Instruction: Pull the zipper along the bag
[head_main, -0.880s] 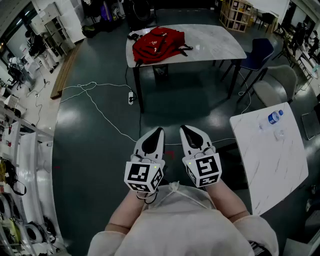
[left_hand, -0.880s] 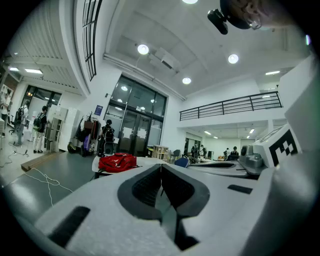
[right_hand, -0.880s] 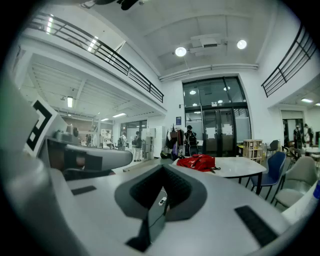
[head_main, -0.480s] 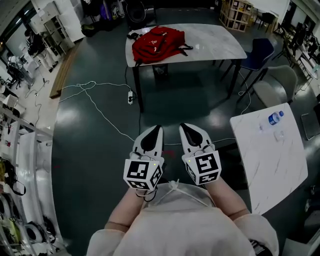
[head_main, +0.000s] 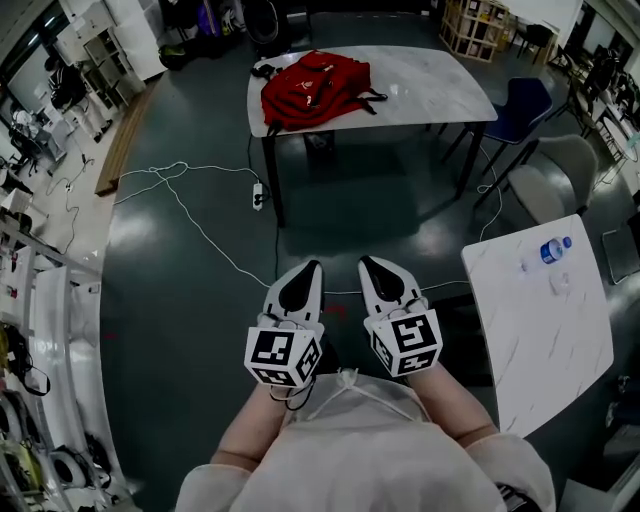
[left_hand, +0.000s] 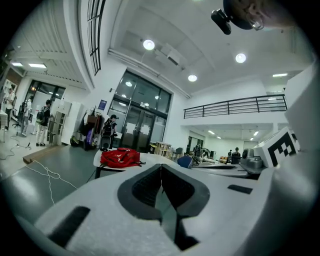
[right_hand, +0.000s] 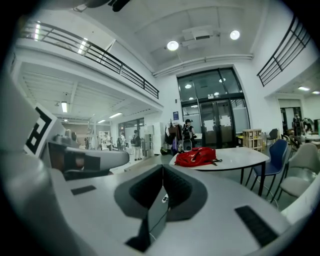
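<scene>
A red backpack (head_main: 315, 90) lies on the left part of a light marble table (head_main: 430, 90), far ahead across the dark floor. The same bag shows small in the left gripper view (left_hand: 120, 157) and in the right gripper view (right_hand: 198, 156). I hold both grippers close to my body, side by side and well short of the table. My left gripper (head_main: 309, 266) is shut with nothing in it, and so is my right gripper (head_main: 367, 262). The bag's zipper is too far off to make out.
A second white table (head_main: 535, 320) with a water bottle (head_main: 553, 248) stands close on my right. A white cable and power strip (head_main: 258, 195) run over the floor between me and the far table. Chairs (head_main: 545, 170) stand at right; shelves line the left wall.
The view has shifted slightly forward; the table and bag sit a little nearer the top of the picture. Both grippers stay shut and held together.
</scene>
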